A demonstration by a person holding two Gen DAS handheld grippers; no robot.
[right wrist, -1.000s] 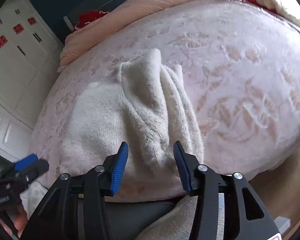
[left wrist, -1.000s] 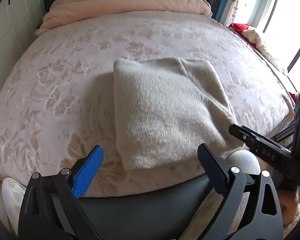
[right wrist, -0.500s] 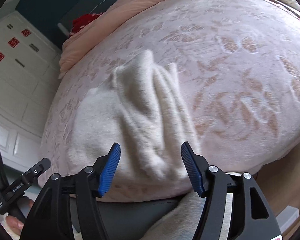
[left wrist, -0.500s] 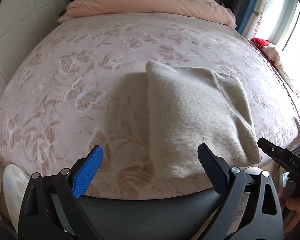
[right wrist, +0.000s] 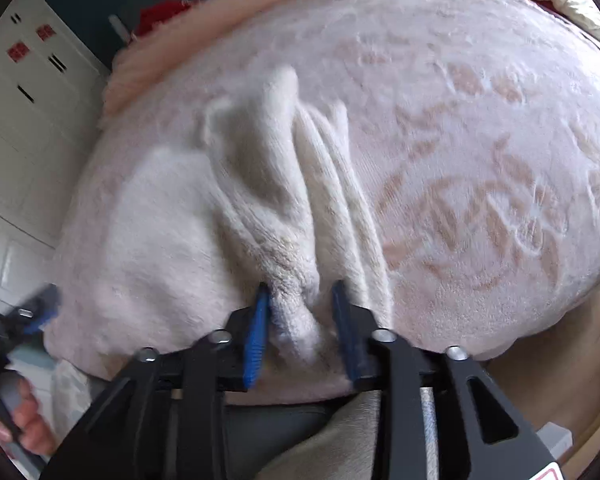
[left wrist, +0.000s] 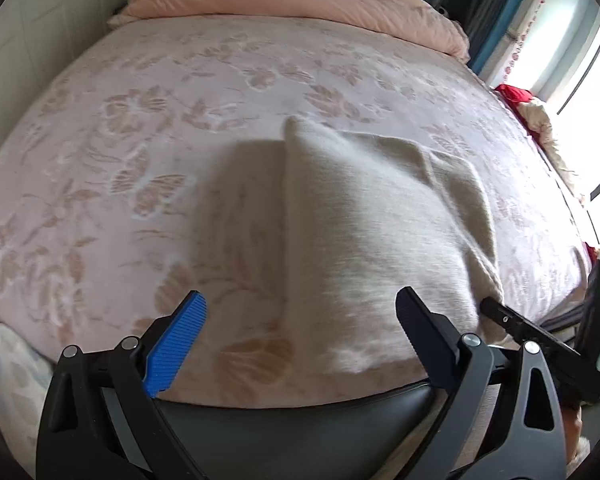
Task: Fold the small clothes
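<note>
I am folding a soft cream sweater on the bed. It lies near the bed's front edge, closer to the right side, and it is already folded into a thick square. A pink quilt is bunched up along the far edge, out of the way.

My left gripper hangs over the front edge of the bed. Its two fingers are wide apart and hold nothing. One blue pad sits over the bare blanket, and the other finger is over the sweater's near left part. I think I keep it wide so it can pinch that near edge next.

My right gripper is at the sweater's near right corner. Its fingers are close together, with a fat roll of the knit bunched between them. The left pad touches the roll. I cannot tell if the right pad presses it, so the grip may not be tight.

The cloth is thick and floppy. Grabbing a corner on each side should let me lift it evenly, so the fold does not fall open.
</note>
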